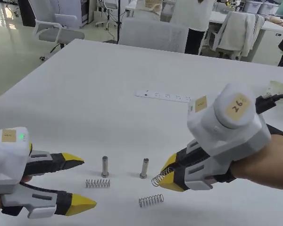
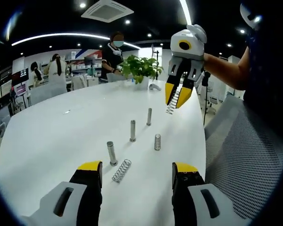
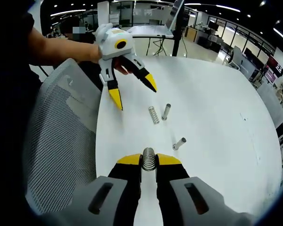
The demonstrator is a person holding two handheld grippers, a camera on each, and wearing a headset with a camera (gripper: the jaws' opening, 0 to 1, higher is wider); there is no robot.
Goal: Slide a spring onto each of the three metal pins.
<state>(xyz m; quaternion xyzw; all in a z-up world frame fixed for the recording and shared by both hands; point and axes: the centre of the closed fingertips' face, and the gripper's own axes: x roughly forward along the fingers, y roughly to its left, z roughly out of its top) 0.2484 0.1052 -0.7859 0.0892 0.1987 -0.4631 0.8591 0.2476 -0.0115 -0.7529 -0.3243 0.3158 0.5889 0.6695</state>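
Head view: one spring (image 1: 159, 178) is clamped in the right tongs (image 1: 166, 175), raised off the bench (image 1: 108, 84), nr an upright pin (image 1: 144, 168). A 2nd pin (image 1: 104, 166) is stood to its left. A 2nd spring (image 1: 97, 183) & 3rd spring (image 1: 151, 200) are laid flat in front of the pins. The left tongs (image 1: 88, 183) are held wide apart beside the 2nd spring.

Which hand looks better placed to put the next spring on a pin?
Right. The right gripper is shut on a spring, close beside a bare pin. The left gripper is open and empty.
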